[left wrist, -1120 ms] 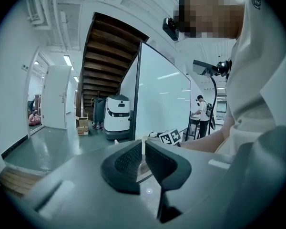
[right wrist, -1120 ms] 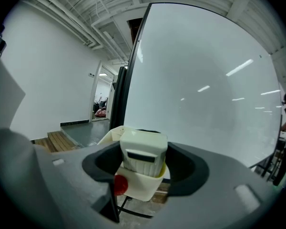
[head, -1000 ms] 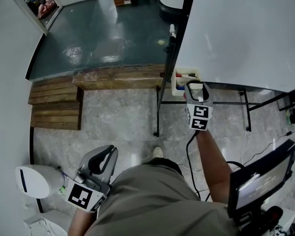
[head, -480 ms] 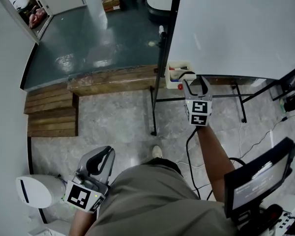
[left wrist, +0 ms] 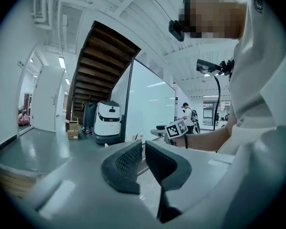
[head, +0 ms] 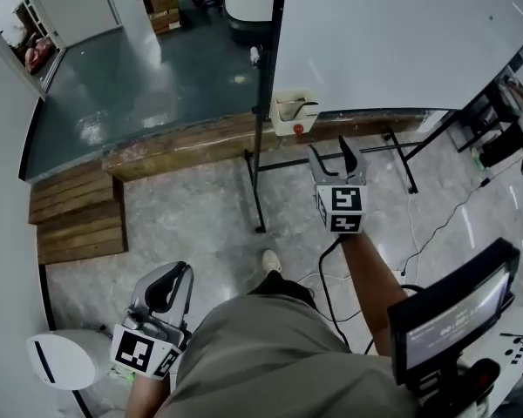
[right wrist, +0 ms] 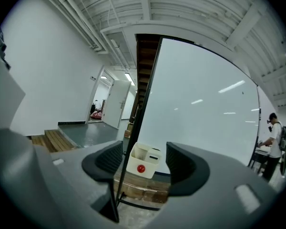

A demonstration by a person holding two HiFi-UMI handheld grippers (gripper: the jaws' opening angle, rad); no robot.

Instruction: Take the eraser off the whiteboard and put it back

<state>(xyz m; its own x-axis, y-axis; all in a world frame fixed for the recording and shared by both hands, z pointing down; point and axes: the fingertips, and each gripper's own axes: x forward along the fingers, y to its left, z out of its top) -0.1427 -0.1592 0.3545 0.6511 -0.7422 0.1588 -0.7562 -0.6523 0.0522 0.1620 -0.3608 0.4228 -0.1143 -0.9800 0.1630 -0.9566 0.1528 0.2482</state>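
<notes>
The whiteboard fills the upper right of the head view. A white holder box with a red dot hangs at its lower left corner. A white block with a dark strip, perhaps the eraser, stands inside the box. My right gripper is open and empty, short of the box, which shows between its jaws in the right gripper view. My left gripper hangs low by my hip, jaws nearly together, holding nothing.
The whiteboard's black stand leg runs down beside the box. Wooden steps lie to the left. A white robot stands behind the board. A monitor on a stand is at lower right. A person stands far off.
I have stepped along the board, so the scene has slid left. The right gripper, earlier right at the box, now sits back from it, still open. The left gripper stays low.
</notes>
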